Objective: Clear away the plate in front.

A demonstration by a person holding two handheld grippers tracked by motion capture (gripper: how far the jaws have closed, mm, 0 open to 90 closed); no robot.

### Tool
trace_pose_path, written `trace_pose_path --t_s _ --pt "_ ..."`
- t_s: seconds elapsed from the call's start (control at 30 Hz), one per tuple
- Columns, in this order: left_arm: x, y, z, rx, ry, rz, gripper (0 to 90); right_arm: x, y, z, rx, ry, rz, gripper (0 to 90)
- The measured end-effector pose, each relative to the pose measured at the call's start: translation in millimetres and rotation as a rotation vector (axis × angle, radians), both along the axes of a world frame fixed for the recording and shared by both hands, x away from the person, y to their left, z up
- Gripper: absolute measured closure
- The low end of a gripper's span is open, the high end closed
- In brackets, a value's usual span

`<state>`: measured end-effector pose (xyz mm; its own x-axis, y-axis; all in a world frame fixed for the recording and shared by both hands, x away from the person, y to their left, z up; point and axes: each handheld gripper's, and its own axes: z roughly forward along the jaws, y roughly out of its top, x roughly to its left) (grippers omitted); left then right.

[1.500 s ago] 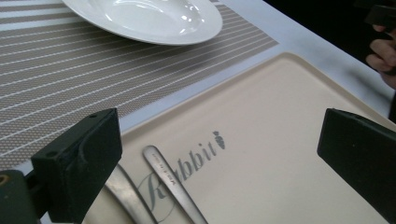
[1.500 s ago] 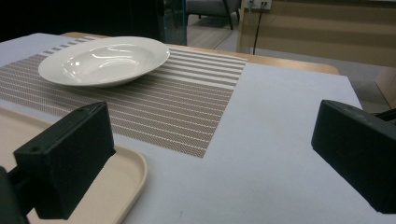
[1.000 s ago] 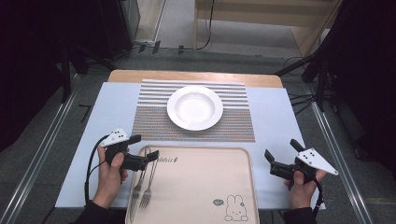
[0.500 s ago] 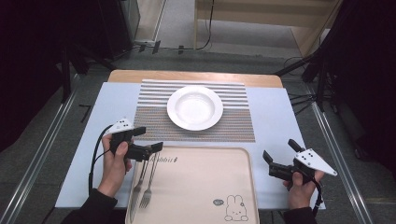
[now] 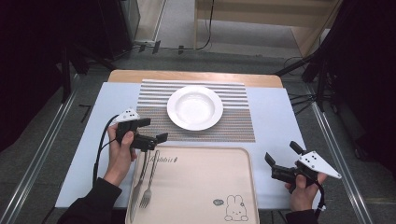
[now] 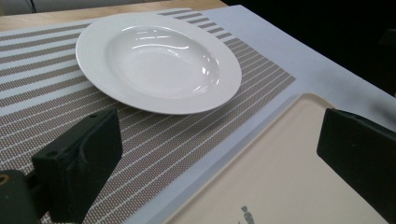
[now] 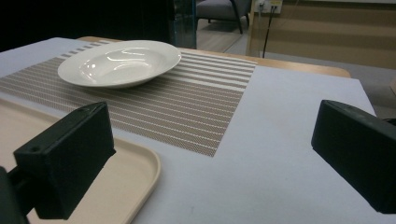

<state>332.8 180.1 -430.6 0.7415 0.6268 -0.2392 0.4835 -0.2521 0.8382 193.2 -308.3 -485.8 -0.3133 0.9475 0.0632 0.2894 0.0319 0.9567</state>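
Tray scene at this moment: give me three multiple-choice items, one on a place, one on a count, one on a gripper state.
1. Where is the white plate?
A. on the striped placemat
B. on the beige tray
C. on the floor

2. How many pieces of cutlery lie on the tray?
A. none
B. two
C. five

3. How are the left gripper jaws?
A. shut on a fork
B. shut on the plate
C. open, holding nothing

Key: 1 A, the high view shows the plate on the stripes; 2 B, two pieces lie side by side at the tray's left edge; 3 C, the left gripper view shows the jaws wide apart.
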Motion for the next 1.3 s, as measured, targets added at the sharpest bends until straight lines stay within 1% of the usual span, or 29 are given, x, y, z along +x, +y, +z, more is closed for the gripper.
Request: trace_pose_path --t_s 0.17,0.27,0.4,0.57,0.7,0.73,0.83,1.0,1.2,1.3 --pt "9.1 -3.9 1.8 0.016 -0.002 0.002 0.0 -1.1 0.1 1.0 0.014 0.0 -0.002 0.0" --pt "15.2 -5.7 1.2 0.021 -0.004 0.008 0.0 -1.5 -0.4 1.2 0.014 -0.001 -0.002 0.0" --pt "22.6 -7.6 -0.1 0.029 0.008 0.015 0.0 -1.4 -0.7 1.2 0.015 -0.002 -0.003 0.0" --pt "30.1 -9.4 0.8 0.031 0.012 0.016 0.0 -1.0 0.0 0.7 0.012 0.001 -0.002 0.0" --pt "37.0 -9.0 1.6 0.008 0.021 0.024 0.0 -1.0 0.1 0.8 0.011 0.001 -0.002 0.0" --pt "39.2 -8.6 1.7 0.011 0.015 0.024 0.0 -0.9 0.1 0.7 0.01 0.0 -0.001 0.0" --pt "45.4 -9.6 2.1 0.005 0.026 0.028 0.0 -0.8 0.4 0.8 0.01 -0.001 -0.001 0.0" --pt "54.3 -15.0 2.7 0.023 0.029 0.026 0.0 -0.6 0.3 0.6 0.009 -0.002 0.0 0.0" --pt "65.1 -20.4 1.9 0.02 0.035 0.03 0.0 -0.5 0.1 0.7 0.012 -0.003 -0.002 0.0" --pt "71.0 -22.2 -0.1 0.029 0.041 0.035 0.0 -0.4 0.2 0.6 0.01 -0.004 -0.001 0.0"
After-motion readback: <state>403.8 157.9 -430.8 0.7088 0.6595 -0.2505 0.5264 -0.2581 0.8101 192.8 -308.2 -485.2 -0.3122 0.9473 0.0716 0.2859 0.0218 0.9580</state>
